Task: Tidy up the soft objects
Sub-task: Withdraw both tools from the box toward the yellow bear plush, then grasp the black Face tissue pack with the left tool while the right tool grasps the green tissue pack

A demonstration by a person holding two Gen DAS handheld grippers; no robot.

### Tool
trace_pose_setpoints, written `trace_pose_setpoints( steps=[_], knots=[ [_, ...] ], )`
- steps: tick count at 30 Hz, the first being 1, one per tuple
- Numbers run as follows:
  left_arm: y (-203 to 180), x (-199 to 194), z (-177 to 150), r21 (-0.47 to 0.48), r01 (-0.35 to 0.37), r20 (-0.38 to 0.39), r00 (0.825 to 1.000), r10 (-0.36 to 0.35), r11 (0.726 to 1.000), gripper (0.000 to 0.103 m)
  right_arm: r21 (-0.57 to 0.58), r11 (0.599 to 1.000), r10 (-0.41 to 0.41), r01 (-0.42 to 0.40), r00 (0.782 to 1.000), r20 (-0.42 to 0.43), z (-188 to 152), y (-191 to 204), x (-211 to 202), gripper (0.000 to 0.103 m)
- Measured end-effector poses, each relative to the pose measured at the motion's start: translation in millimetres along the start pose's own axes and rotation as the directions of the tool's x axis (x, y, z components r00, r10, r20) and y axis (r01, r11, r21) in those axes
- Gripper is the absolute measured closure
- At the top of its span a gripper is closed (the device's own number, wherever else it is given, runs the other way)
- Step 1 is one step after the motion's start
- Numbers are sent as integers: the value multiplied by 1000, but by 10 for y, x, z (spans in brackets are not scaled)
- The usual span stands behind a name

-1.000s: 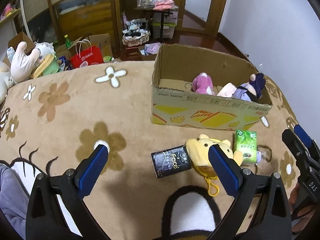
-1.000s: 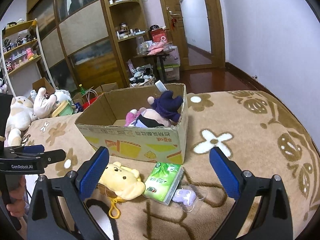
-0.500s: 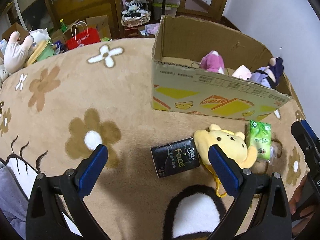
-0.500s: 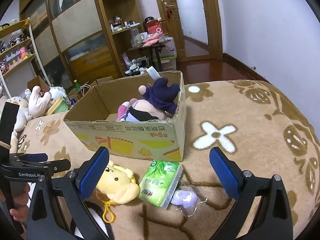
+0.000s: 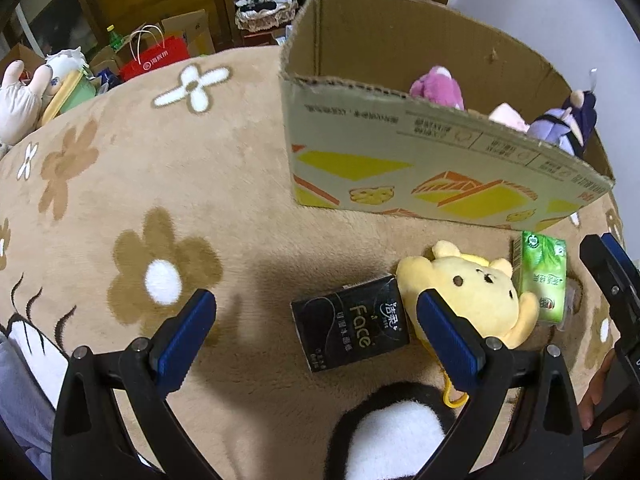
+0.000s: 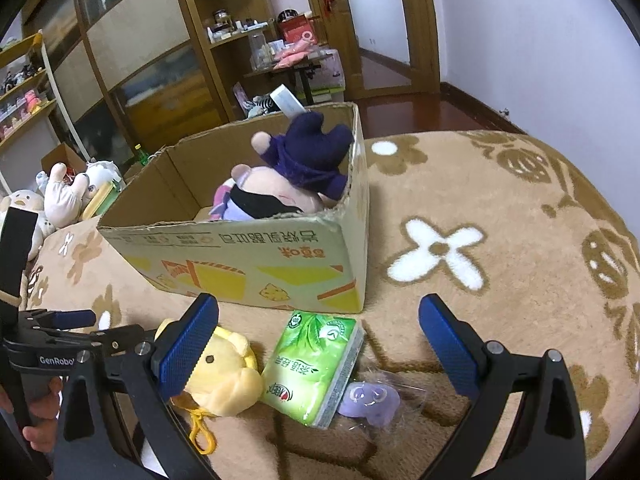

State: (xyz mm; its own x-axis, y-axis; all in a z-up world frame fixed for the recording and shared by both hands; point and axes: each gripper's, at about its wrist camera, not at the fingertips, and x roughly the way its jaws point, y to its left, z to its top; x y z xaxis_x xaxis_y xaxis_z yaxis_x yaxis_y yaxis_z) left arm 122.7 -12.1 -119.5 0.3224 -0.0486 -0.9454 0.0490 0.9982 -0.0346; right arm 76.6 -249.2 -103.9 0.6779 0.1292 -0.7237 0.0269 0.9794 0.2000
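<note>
1. Your left tongs (image 5: 316,332): spread wide, holding nothing, hovering over the brown flowered blanket (image 5: 160,168).
2. Your right tongs (image 6: 318,340): spread wide, holding nothing.
3. Black tissue pack (image 5: 350,326): flat between the left tongs' tips, toward the right-hand tip; long axis slanted across the gap.
4. Yellow bear plush (image 5: 468,296): touching the black pack's right edge, partly behind the left tongs' right tip. In the right view it sits by the left tip (image 6: 222,376). Either hand reaches; the left looks slightly nearer.
5. Green tissue pack (image 6: 314,364): just beside the bear, centred between the right tongs; long axis pointing toward the box.
6. Purple bagged item (image 6: 370,398): partly under the green pack.
7. Cardboard box (image 5: 420,160): open, beyond all items; holds a pink plush (image 5: 438,88) and a purple-dressed doll (image 6: 304,160).
</note>
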Motion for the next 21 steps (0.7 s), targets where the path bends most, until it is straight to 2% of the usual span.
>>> trace_pose_setpoints(
  steps=[7, 15, 21],
  knots=[
    [-55, 103, 12, 19, -11, -24, 1000, 11, 1000, 4, 15, 1000, -2, 2, 1000, -31, -10, -33, 152, 0],
    [-2, 207, 44, -6, 5, -52, 999, -5, 1000, 4, 5, 1000, -9, 10, 997, -78, -42, -6, 311, 0],
    [-65, 261, 25, 10, -22, -59, 998, 23, 1000, 4, 16, 1000, -1, 3, 995, -97, -47, -10, 363, 0]
  ],
)
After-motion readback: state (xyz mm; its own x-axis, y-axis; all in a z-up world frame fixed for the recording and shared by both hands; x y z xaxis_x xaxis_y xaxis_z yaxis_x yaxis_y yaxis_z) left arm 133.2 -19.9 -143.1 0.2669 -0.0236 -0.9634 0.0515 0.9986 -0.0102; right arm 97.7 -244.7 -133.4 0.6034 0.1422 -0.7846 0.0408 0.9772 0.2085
